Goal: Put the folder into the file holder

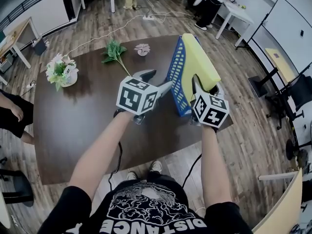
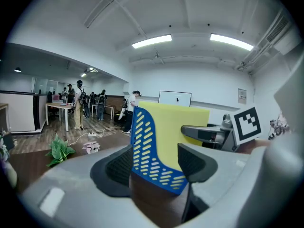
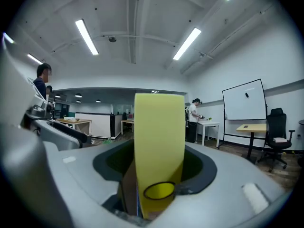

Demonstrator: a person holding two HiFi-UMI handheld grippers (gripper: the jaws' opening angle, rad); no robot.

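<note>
Folder standing in the file holder: insertion looks done, and letting go is the step in hand.
The yellow folder sits upright inside the blue slotted holder on the table, its top edge above the holder's wall. The left gripper clamps that slotted wall, one pad on each side, steadying the holder. The right gripper, on the holder's other side, has its jaws wider than the folder's spine, with dark gaps on both sides, so it grips nothing. Next, I judge, the right gripper should back straight off the spine without dragging it; then the left can release. Well left of the holder, a white pot holds flowers.
</note>
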